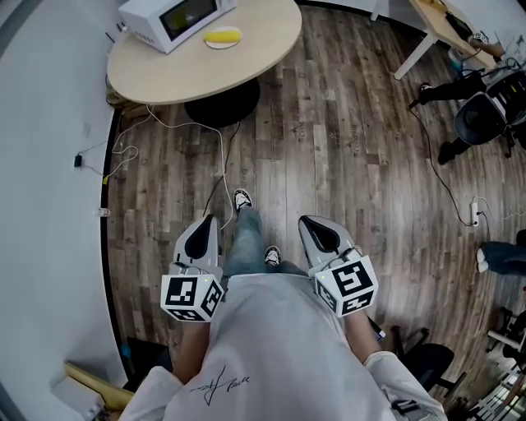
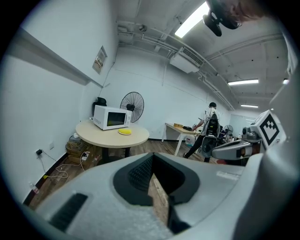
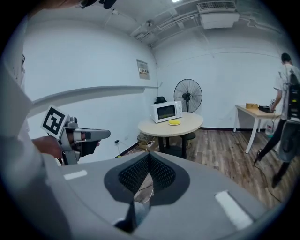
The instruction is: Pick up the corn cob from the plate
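A round beige bench (image 1: 263,49) is standing on the dark plank floor (image 1: 353,148), its left edge sitting close to the white wall (image 1: 41,164). A pedestal fan (image 3: 187,96) is standing behind it. Strip lights (image 2: 192,21) are glowing overhead, and cables (image 1: 177,123) are trailing across the floor.

corn cob (image 1: 223,35) on plate (image 1: 222,47), beside microwave (image 1: 177,18)
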Demonstrator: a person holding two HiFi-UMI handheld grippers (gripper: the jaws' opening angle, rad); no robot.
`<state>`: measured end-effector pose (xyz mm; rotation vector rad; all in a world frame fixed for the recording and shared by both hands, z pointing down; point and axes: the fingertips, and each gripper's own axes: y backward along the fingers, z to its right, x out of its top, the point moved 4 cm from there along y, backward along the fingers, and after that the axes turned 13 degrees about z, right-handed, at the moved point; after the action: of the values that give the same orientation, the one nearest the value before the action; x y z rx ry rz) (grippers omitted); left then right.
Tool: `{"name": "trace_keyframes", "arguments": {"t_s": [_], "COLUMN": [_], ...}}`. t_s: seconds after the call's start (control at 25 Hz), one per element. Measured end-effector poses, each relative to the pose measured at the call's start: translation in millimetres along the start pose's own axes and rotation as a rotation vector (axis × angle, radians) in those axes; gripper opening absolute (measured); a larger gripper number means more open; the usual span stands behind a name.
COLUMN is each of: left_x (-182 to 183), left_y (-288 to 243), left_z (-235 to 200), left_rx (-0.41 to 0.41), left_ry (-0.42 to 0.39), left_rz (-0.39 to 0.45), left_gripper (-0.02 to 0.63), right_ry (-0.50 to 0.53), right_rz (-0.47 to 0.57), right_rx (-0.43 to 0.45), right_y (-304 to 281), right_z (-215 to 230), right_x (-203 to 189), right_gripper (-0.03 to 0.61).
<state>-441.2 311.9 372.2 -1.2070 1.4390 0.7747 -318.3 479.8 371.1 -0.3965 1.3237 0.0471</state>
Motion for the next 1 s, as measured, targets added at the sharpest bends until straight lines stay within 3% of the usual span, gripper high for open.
{"name": "trace_keyframes", "arguments": {"t_s": [0.28, 0.56, 1.0], "left_x": [26, 41, 78], "left_y": [-53, -115, -209], "left_z": [-30, -65, -129], "left_rx": [-0.007, -0.024, -0.092], "left_ry": [-0.004, 0.009, 0.05], "left_rz": [0.042, 0.02, 0.0], "left_gripper": [-0.009, -0.009, -0.009], "right_ry": [0.015, 0.048, -0.058], "right_rz": [-0.02, -0.046, -0.059], "right_rx": [0.007, 0.009, -0.044], "right_y": [-56, -120, -226], "right_z": [18, 41, 84], "right_x": [14, 39, 79], "right_gripper": [0.009, 0.011, 0.012]}}
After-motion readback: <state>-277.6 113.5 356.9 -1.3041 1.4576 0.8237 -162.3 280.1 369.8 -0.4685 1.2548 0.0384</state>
